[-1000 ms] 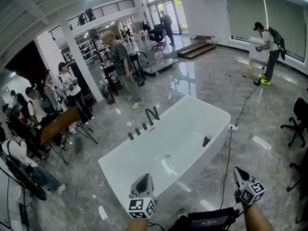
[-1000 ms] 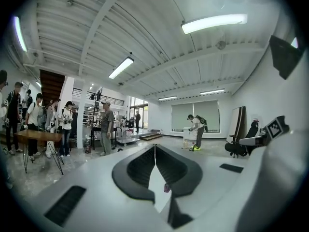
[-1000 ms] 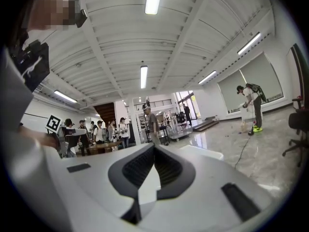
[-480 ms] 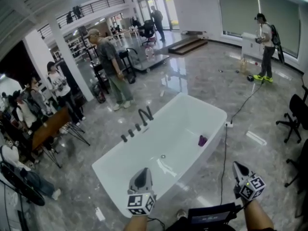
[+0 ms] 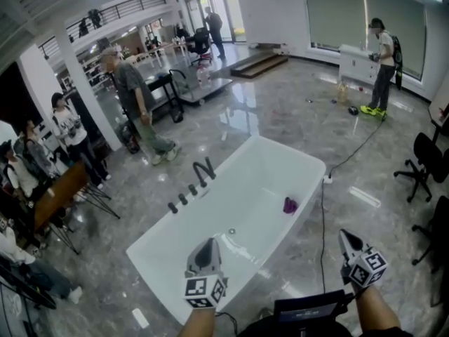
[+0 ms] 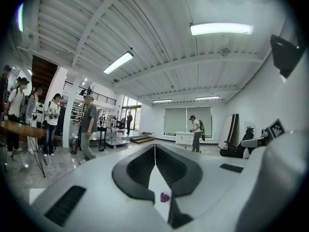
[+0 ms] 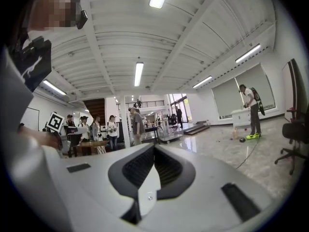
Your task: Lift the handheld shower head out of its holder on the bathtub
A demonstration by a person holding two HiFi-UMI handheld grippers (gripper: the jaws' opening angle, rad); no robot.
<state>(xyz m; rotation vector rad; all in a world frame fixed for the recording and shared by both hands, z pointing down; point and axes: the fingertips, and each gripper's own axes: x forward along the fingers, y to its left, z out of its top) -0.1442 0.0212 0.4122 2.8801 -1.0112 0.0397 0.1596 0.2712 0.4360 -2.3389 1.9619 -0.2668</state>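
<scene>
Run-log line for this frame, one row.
phase: pre-grasp | left gripper: shut, empty | right gripper: shut, empty | bathtub: ahead, untouched | black fittings: far rim, not reached

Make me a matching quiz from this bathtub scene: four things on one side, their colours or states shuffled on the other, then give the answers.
Things:
1. bathtub
2. small object lying inside the tub
3. curved spout on the tub's rim
4. right gripper

Colours or states:
A. black
B. jaws shut, nothing between them
C. white
D. purple

Pairs: 1-C, 2-D, 3-A, 4-B
</scene>
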